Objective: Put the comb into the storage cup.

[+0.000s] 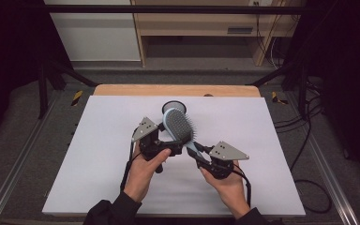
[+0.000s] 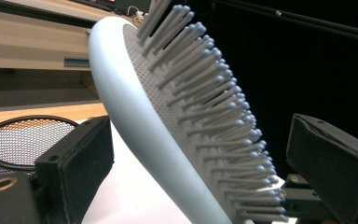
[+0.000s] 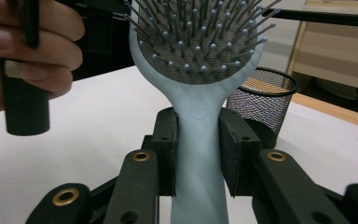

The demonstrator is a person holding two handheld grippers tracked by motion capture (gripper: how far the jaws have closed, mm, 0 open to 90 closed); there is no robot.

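The right gripper (image 3: 199, 154) is pinching the handle of the pale blue hairbrush (image 1: 182, 129), holding it above the tabletop (image 1: 98, 140). The left gripper (image 2: 200, 158) is standing with jaws spread around the brush head, at 9 o'clock from it. The mesh cup (image 1: 173, 107) is sitting at 12 o'clock.

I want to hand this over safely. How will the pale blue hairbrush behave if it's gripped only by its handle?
The hairbrush looks like rigid plastic, so it should stay stiff. Its smooth handle, clamped in the right tool, might slip or pivot, since the wide head overhangs. The bristles would probably flex rather than break.
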